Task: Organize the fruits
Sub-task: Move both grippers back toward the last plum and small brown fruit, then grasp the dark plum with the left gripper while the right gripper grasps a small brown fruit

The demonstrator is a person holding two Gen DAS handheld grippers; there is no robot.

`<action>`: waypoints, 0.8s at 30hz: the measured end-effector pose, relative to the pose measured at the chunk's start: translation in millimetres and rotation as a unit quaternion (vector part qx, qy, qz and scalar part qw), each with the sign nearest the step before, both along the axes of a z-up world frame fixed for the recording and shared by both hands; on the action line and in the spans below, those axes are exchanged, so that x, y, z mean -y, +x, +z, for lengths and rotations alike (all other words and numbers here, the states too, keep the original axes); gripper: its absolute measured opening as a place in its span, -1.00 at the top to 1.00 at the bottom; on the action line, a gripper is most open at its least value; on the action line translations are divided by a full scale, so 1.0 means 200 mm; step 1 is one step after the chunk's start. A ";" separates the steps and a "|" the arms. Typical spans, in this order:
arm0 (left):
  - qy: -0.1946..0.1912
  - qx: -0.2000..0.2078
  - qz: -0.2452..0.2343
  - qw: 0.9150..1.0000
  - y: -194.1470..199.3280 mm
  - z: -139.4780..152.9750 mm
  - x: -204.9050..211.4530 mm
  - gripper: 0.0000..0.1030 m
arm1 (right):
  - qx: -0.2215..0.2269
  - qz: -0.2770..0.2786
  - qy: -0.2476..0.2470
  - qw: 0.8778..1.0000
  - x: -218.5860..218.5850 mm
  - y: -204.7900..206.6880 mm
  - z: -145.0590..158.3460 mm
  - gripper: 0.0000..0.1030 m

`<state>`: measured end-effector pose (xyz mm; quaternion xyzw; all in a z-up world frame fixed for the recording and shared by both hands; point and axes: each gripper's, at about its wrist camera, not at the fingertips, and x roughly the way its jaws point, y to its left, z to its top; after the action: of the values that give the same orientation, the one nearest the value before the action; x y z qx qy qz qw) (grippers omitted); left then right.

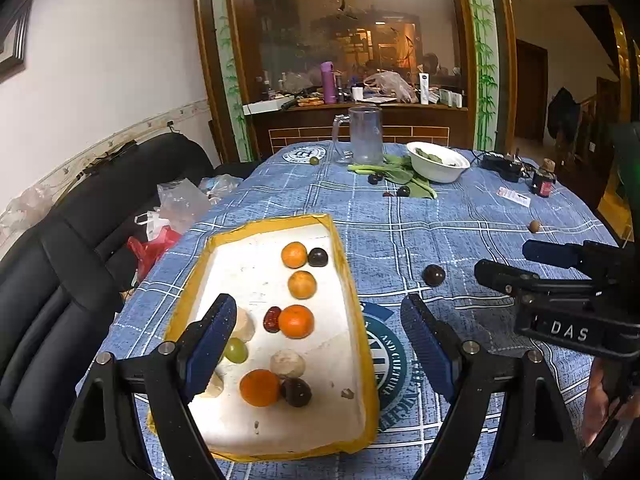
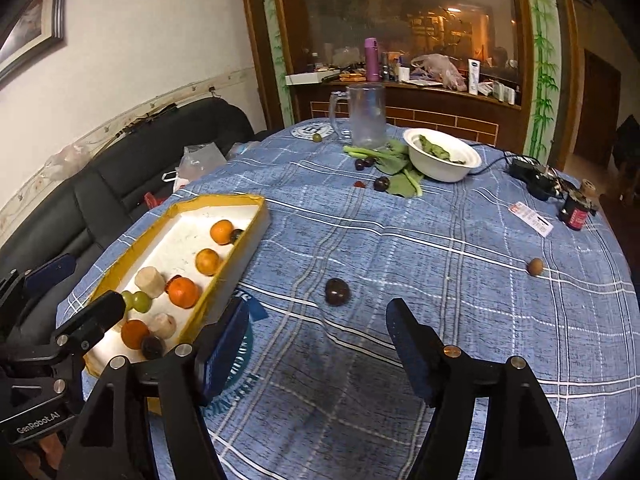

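Observation:
A yellow-rimmed white tray (image 1: 340, 248) (image 2: 256, 224) holds several fruits: oranges (image 1: 296, 321), dark plums (image 1: 318, 257), green grapes (image 1: 235, 350), a red date (image 1: 272, 319) and pale round pieces. My left gripper (image 1: 320, 344) is open and empty, just above the tray's near half. My right gripper (image 2: 316, 344) is open and empty over the cloth; it also shows in the left wrist view (image 1: 516, 264). A loose dark plum (image 2: 337, 291) (image 1: 434, 275) lies just ahead of it, right of the tray. A small brown fruit (image 2: 535, 267) lies far right.
The table wears a blue plaid cloth (image 2: 400, 240). At the back stand a glass mug (image 2: 366, 116), a white bowl of greens (image 2: 442, 156), leafy stalks, dark grapes (image 2: 381, 183), a green grape (image 2: 317, 137), a small bottle (image 2: 576, 212). A black sofa (image 1: 60, 260) with bags is left.

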<state>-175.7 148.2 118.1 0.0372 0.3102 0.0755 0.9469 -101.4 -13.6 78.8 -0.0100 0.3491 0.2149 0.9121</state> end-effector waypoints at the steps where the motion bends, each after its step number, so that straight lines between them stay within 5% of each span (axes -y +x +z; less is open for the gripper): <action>1: 0.001 -0.002 -0.002 1.000 0.01 0.00 0.01 -0.62 | -0.002 -0.003 0.001 1.000 0.02 0.01 -0.01 -0.47; 12: -0.036 -0.048 -0.046 0.997 0.18 -0.07 0.11 -0.62 | -0.032 -0.077 0.010 0.996 0.41 0.14 -0.10 -0.46; 24: -0.072 -0.100 -0.099 0.987 0.50 -0.24 0.37 -0.62 | -0.072 -0.207 0.031 0.975 1.02 0.44 -0.22 -0.46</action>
<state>-74.7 74.0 69.1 0.0067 0.4030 -0.0449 0.9141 -12.6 -217.2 34.5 0.1065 0.4017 0.0326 0.9090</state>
